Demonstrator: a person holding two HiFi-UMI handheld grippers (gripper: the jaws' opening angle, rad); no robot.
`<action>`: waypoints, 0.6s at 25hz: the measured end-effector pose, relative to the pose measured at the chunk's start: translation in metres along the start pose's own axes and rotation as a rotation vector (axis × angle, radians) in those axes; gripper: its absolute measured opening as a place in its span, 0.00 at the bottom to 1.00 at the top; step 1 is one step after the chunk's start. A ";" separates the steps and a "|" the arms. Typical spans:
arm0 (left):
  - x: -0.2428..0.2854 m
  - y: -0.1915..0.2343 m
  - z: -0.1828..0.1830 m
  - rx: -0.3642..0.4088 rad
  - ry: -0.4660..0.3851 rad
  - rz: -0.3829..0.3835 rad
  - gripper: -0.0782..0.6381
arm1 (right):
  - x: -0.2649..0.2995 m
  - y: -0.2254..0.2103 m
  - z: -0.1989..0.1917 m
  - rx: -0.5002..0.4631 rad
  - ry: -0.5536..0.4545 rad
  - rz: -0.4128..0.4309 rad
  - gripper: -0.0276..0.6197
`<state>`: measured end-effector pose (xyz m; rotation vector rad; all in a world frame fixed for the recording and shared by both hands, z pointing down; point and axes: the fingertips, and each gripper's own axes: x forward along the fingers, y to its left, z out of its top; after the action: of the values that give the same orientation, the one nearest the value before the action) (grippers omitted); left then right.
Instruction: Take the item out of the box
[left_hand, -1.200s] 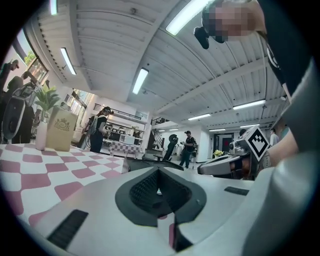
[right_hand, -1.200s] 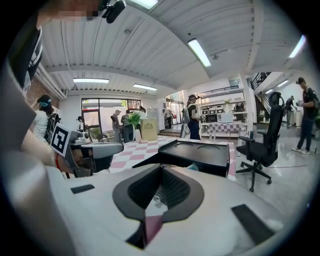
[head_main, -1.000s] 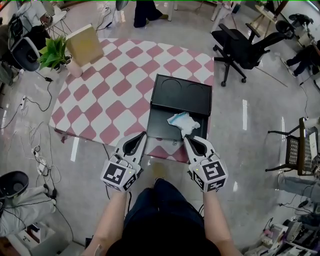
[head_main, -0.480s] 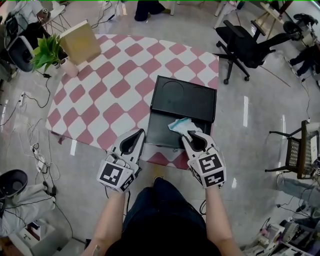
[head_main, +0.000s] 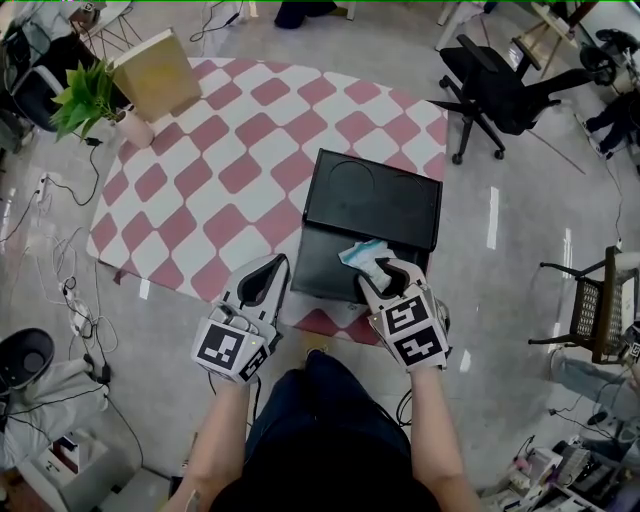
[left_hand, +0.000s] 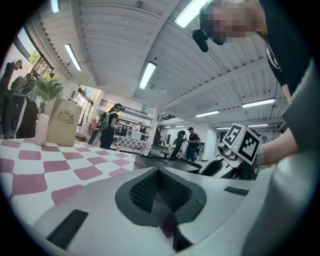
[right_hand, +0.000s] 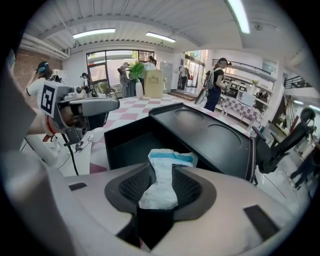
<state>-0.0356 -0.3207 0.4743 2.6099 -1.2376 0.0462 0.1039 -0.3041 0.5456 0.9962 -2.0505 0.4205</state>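
At the far left corner of the pink-and-white checked tabletop (head_main: 200, 170) stands a potted plant (head_main: 85, 100), with a brown paper bag (head_main: 158, 75) just beside it. Nearer the person, the left tool (head_main: 277, 268) hovers over the tabletop's near edge, just left of the box. Its jaws are pressed together with nothing between them, and it points almost level across the tabletop. The black box (head_main: 325, 270) sits at the tabletop's near right corner. Its compartment is open toward the person, and a flat black lid (head_main: 372, 198) with two round dents lies behind the opening. A white packet (head_main: 360, 254) with a blue stripe lies in the right-hand part of the compartment, close to the lid's edge. The right tool (head_main: 385, 275) points steeply down into the box over that packet. Its jaws have just been opening and now stand wide apart, with the packet's near end lying in the gap between the pads. It is not pinched by them. Well to the right, a black office chair (head_main: 490, 85) stands on the floor (head_main: 520, 200).
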 end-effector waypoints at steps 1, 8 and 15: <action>0.001 0.000 -0.001 -0.003 0.002 0.001 0.11 | 0.001 0.000 -0.001 -0.010 0.016 -0.001 0.27; 0.007 0.001 -0.005 -0.015 0.006 -0.001 0.11 | 0.013 -0.003 -0.009 -0.088 0.120 -0.007 0.27; 0.010 -0.001 -0.007 -0.023 0.008 -0.006 0.11 | 0.021 -0.005 -0.014 -0.154 0.179 -0.031 0.24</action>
<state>-0.0278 -0.3255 0.4825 2.5909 -1.2208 0.0407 0.1071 -0.3100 0.5703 0.8650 -1.8739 0.3188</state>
